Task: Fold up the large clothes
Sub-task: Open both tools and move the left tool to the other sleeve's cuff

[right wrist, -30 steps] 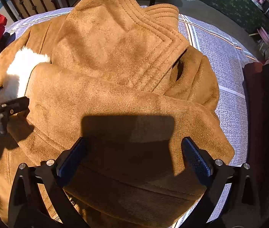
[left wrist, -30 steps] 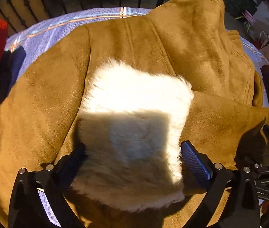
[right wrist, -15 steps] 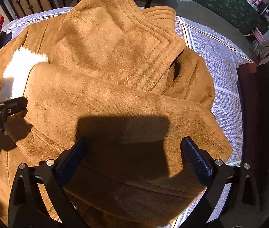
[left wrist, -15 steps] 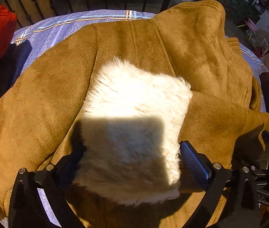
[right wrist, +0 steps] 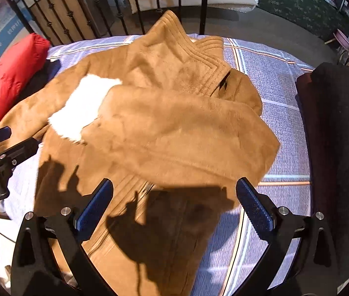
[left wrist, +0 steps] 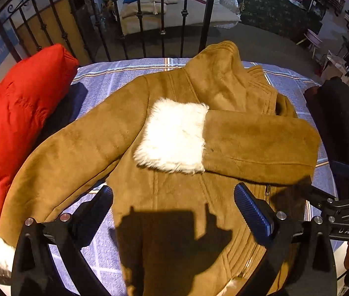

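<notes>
While hovering over the lower front of the tan jacket (left wrist: 164, 93), released and grasping nothing: fingers (left wrist: 250, 212) of the left gripper (left wrist: 174, 192), spread wide. Same for the right gripper (right wrist: 174, 185), wide apart and empty above the hem on the side nearer the bed's right edge.

Just beyond, lying front up across the middle of the bed (left wrist: 115, 79), with the collar (left wrist: 221, 56) toward the head rails (left wrist: 137, 12). Already laid across the chest: the sleeve (left wrist: 260, 143) from the bed's right side, white fur cuff (left wrist: 174, 135) resting near the centre. Not yet folded: the other sleeve (left wrist: 63, 153), running out toward the bed's left edge, its cuff (left wrist: 0, 254) at the near left corner beside a red padded garment (left wrist: 14, 123).

Probably next in hand: that second sleeve. To do it well, pinch at the cuff and again near the elbow, lift clear of the sheet rather than dragging, and lay across the chest parallel to the first. Keep the shoulder seam as the hinge. Thick suede, likely stiff and springy, so press along the crease before letting go. Mind the dark garment (right wrist: 334, 135) at the right edge.
</notes>
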Demonstrator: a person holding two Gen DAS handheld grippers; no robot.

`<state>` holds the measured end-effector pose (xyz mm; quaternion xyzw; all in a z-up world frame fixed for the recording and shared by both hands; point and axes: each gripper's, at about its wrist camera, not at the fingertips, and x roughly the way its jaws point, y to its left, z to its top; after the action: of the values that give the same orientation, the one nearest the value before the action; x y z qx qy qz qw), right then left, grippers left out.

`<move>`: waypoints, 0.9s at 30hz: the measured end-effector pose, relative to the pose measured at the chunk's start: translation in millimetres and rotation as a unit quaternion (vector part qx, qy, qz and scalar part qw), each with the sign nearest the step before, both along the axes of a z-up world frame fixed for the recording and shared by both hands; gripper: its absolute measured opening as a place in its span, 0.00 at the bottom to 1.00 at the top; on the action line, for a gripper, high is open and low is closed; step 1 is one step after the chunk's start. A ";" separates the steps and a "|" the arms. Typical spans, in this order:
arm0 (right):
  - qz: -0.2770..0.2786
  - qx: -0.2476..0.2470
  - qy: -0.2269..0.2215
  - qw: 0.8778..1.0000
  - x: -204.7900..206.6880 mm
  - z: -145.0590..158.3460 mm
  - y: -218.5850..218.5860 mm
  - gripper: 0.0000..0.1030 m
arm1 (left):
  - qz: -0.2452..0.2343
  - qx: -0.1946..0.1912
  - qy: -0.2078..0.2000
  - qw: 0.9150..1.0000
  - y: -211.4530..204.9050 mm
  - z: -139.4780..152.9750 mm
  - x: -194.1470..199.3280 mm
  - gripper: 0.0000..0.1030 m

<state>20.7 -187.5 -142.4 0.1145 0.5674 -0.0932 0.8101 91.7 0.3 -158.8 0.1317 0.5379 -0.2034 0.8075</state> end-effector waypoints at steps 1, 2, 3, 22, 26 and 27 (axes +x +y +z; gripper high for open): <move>0.004 0.000 0.001 1.000 -6.0 6.0 4.5 0.95 | 0.002 0.005 -0.002 1.000 4.9 5.5 -10.0 0.93; 0.007 -0.001 0.003 1.000 -9.0 7.5 3.5 0.95 | 0.007 0.009 -0.004 1.000 11.4 10.5 -17.0 0.93; 0.010 -0.001 0.005 1.000 -13.4 10.9 6.7 0.95 | 0.011 0.013 -0.003 1.000 19.6 13.5 -18.6 0.93; 0.146 0.017 0.010 0.989 -1.7 42.3 112.7 0.95 | 0.141 0.044 -0.001 0.989 144.5 19.4 -40.3 0.93; 0.153 0.015 0.015 0.988 1.8 42.0 118.8 0.95 | 0.188 0.034 -0.004 0.982 179.1 16.4 -37.4 0.94; 0.153 0.014 0.016 0.988 2.9 42.0 119.7 0.95 | 0.209 0.030 -0.005 0.977 194.8 14.8 -35.7 0.94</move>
<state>23.6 -67.8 -100.4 0.0364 0.5927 0.0381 0.8037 56.0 195.1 -144.0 0.0413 0.5551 -0.0131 0.8307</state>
